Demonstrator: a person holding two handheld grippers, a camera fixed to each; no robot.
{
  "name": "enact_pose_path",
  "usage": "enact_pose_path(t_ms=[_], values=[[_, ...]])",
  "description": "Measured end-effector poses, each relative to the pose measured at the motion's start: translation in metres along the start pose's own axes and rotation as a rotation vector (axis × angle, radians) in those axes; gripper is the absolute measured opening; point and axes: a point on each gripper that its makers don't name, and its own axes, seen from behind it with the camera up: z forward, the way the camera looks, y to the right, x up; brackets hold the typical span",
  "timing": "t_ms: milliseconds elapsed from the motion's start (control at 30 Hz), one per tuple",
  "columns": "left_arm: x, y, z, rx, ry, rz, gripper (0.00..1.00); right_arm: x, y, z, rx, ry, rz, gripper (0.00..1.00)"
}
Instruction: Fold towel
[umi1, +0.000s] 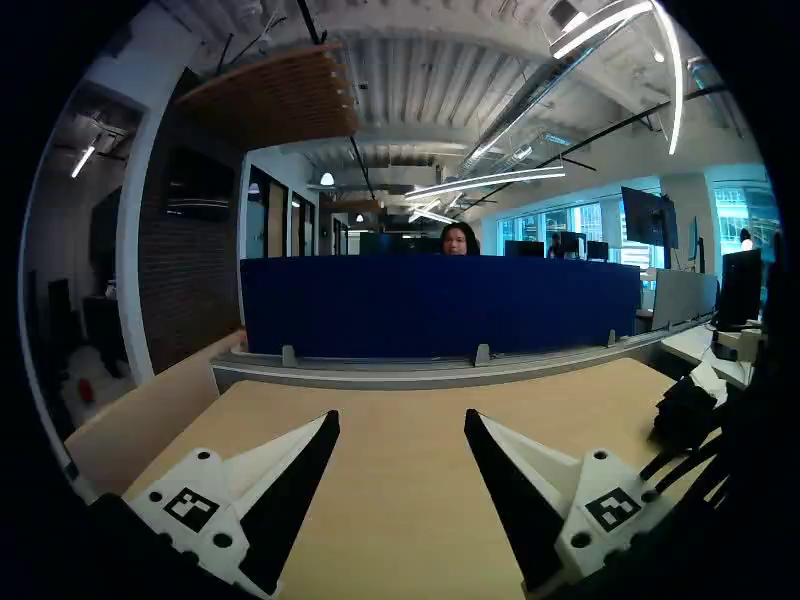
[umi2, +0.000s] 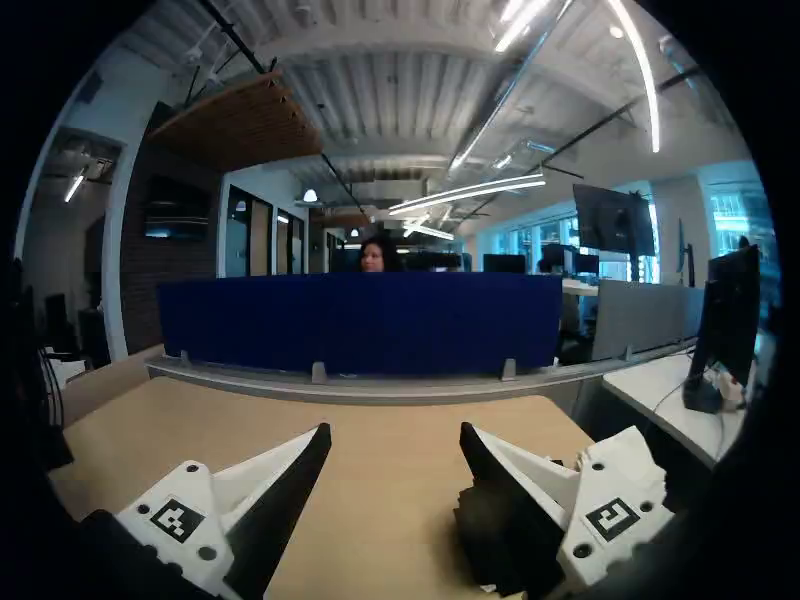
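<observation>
Towel, a black folded cloth bundle, lies at the right edge of the light wooden table. The left gripper hangs over the table's middle, jaws wide apart, empty. The right gripper, equally wide and empty, has the towel just outside its right finger.

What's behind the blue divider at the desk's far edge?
A person's head and monitors rise above the blue divider; the panel hides everything lower behind it.

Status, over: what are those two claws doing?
Left gripper, right gripper: jaws open, empty, over desk. Dark bundle beside right gripper, possibly towel, unclear. Blue partition behind desk.
</observation>
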Motion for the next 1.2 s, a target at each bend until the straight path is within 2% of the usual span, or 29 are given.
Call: enact_pose_path(t_ms=[367, 667, 767, 967, 1200], values=[[-0.001, -0.004, -0.001, 0.028, 0.063, 0.011, 0.93, 0.009, -0.017, -0.005, 0.019, -0.016, 0.011, 1.00], [-0.008, 0.003, -0.002, 0.015, 0.096, 0.034, 0.93, 0.009, -0.023, -0.006, 0.006, -0.039, 0.010, 1.00], [-0.014, 0.002, -0.001, 0.017, 0.100, 0.042, 0.93, 0.009, -0.027, -0.006, 0.006, -0.049, 0.011, 1.00], [-0.028, -0.008, 0.005, 0.033, 0.104, 0.048, 0.93, 0.007, -0.033, -0.006, 0.003, -0.059, 0.017, 1.00], [-0.062, -0.015, 0.011, 0.039, 0.102, 0.047, 0.93, -0.007, -0.035, -0.001, -0.011, -0.067, 0.024, 1.00]])
